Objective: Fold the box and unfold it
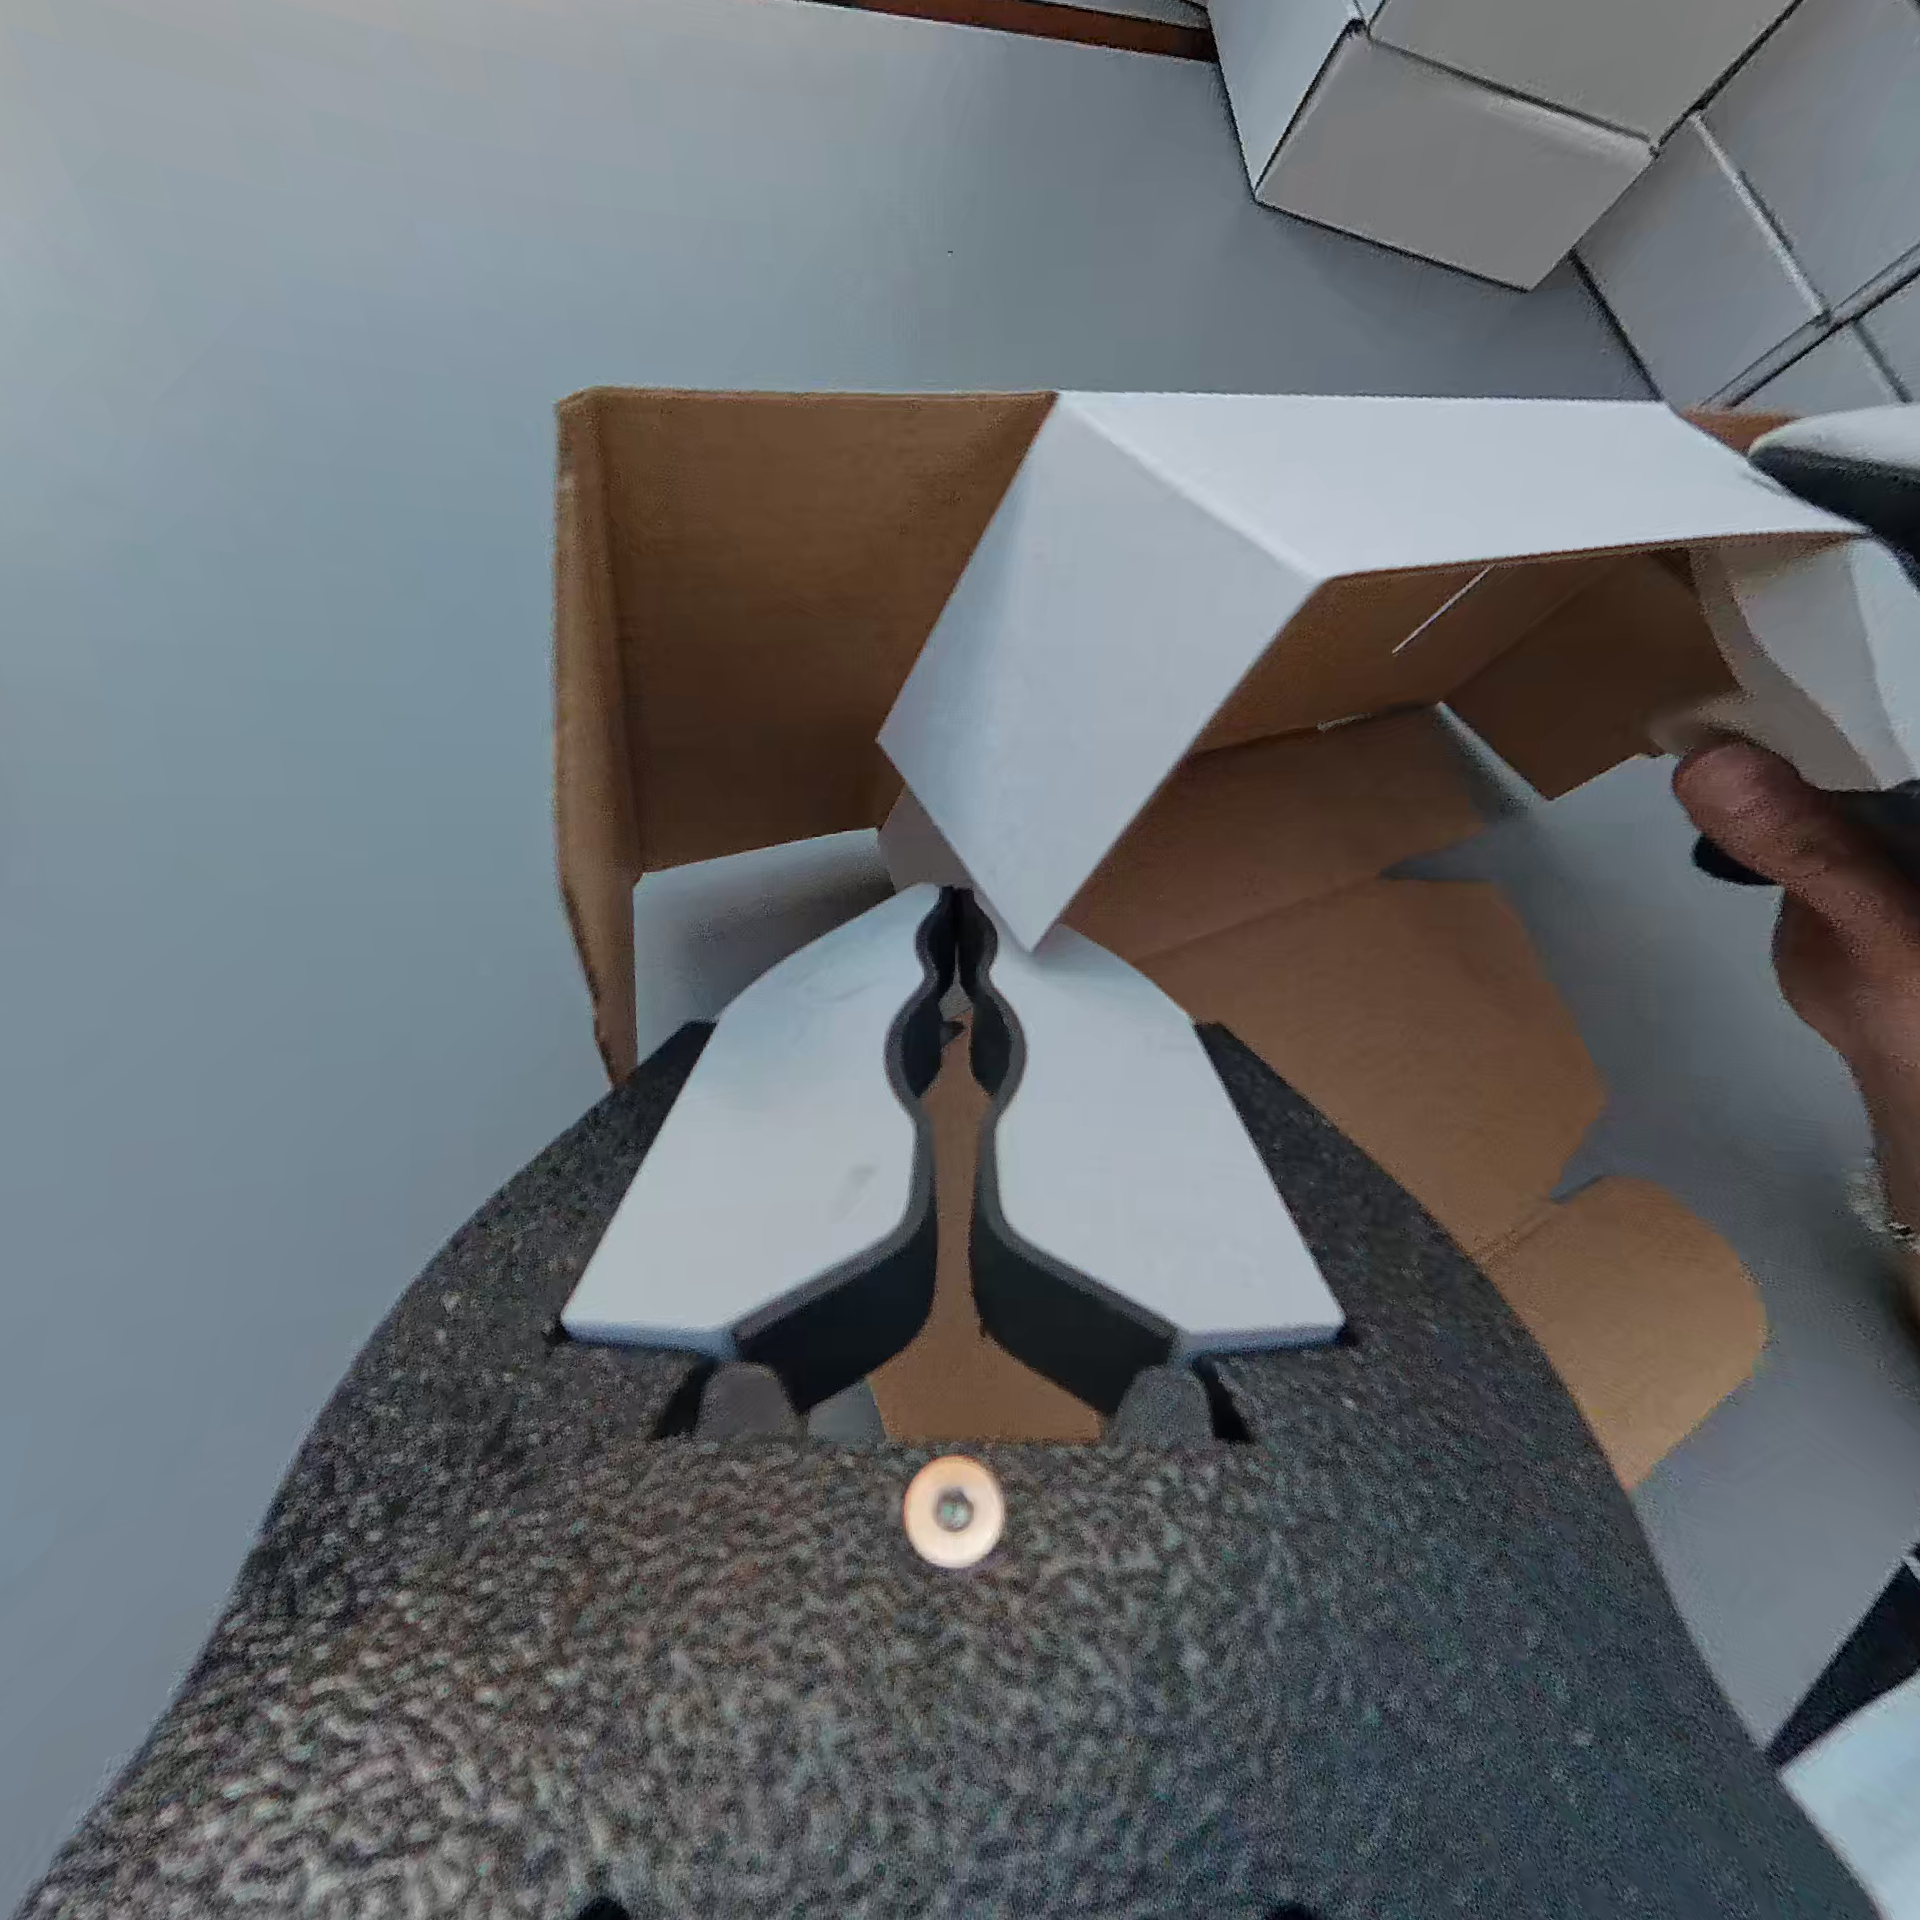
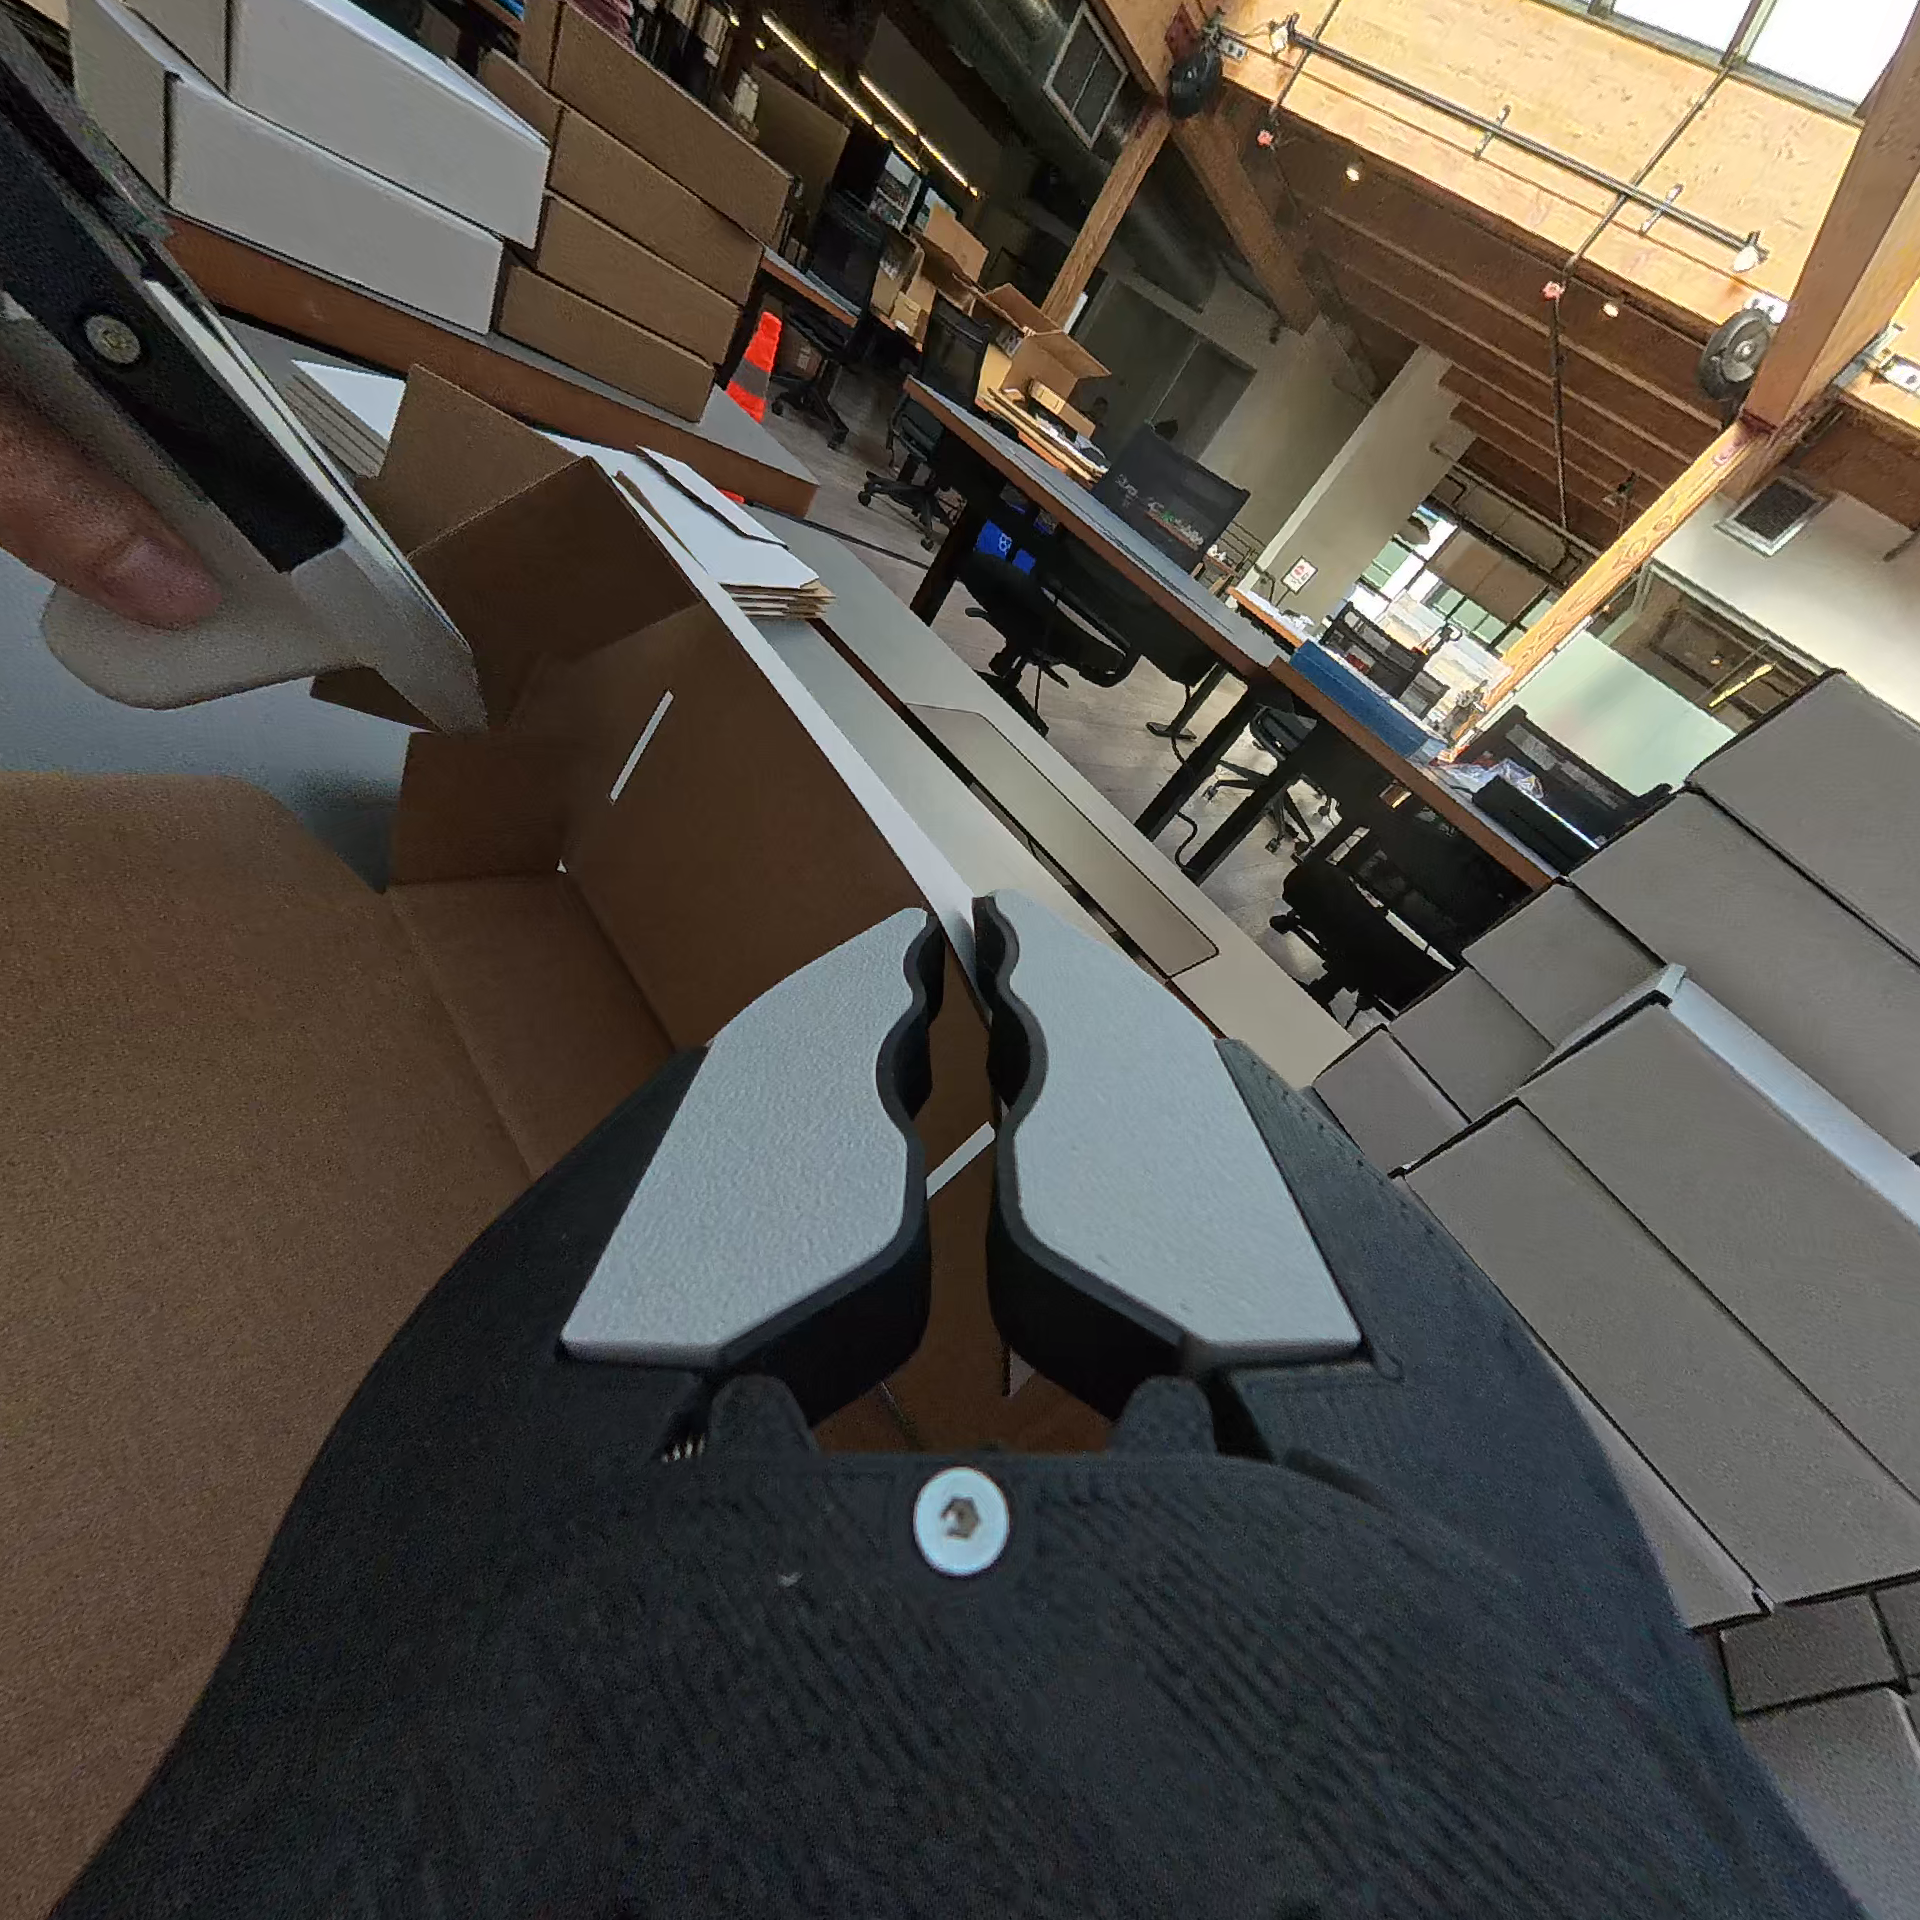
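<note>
Both the left gripper (image 1: 954,914) and the right gripper (image 2: 961,925) pinch walls of the half-folded box (image 1: 1195,582), jaws clamped.

The table (image 1: 312,520) has a pale grey top, bare over its left side in the left wrist view; a brown wooden edge strip (image 1: 1039,21) runs along its far side; on it lies the box (image 1: 1351,1039), brown inside and white outside, its base flat on the surface and some panels raised; folded white boxes (image 1: 1455,156) are stacked at the far right corner; in the right wrist view a small pile of flat cardboard blanks (image 2: 748,561) rests on the top just beyond the box; grey-looking closed boxes (image 2: 1662,1195) stand stacked to the right.
</note>
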`<act>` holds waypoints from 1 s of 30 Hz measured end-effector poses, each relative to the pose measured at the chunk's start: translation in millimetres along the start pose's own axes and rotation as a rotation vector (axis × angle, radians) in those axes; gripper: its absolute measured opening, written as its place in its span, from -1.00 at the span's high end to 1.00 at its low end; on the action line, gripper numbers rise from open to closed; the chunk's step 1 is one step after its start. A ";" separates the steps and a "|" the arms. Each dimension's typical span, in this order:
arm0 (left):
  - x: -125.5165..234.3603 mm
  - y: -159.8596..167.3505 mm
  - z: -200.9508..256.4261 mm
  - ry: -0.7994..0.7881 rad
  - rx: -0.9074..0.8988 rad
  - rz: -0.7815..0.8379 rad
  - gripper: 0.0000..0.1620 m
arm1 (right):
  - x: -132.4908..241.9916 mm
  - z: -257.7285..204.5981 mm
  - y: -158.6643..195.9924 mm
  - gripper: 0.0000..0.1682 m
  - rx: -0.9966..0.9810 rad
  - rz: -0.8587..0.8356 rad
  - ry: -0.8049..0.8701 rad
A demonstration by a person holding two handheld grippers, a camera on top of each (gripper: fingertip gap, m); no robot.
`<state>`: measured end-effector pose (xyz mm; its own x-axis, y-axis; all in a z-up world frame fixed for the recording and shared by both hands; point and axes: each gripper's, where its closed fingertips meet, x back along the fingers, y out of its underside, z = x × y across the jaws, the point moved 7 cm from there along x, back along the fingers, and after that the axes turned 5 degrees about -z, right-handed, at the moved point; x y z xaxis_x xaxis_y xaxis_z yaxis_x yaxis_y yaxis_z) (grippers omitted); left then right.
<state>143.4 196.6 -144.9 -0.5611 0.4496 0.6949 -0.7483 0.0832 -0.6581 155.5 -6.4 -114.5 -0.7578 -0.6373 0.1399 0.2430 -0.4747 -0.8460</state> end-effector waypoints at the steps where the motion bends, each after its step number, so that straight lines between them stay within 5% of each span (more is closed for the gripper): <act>1: -3.6 0.4 5.2 -0.048 -0.070 -0.007 1.00 | -0.7 -1.1 0.0 0.93 0.006 -0.005 -0.005; 11: -46.2 17.1 33.4 -0.334 -0.635 -0.171 1.00 | -2.5 -4.4 1.6 0.93 0.111 -0.036 0.014; 18: -49.3 20.0 34.2 -0.353 -0.719 -0.183 1.00 | -2.9 -5.1 2.3 0.93 0.170 -0.044 0.035; 26: 31.2 -4.5 23.0 -0.006 -0.517 0.276 1.00 | -2.5 -2.2 8.3 0.94 0.286 -0.046 0.079; 30: 72.6 -30.3 -20.1 -0.005 -0.375 0.565 1.00 | -4.2 -1.6 9.2 0.93 0.295 -0.026 0.071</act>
<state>132.5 244.6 -80.3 -0.8325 0.5105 0.2153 -0.1668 0.1396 -0.9761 160.0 -7.1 -123.7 -0.8040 -0.5834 0.1148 0.3801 -0.6528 -0.6552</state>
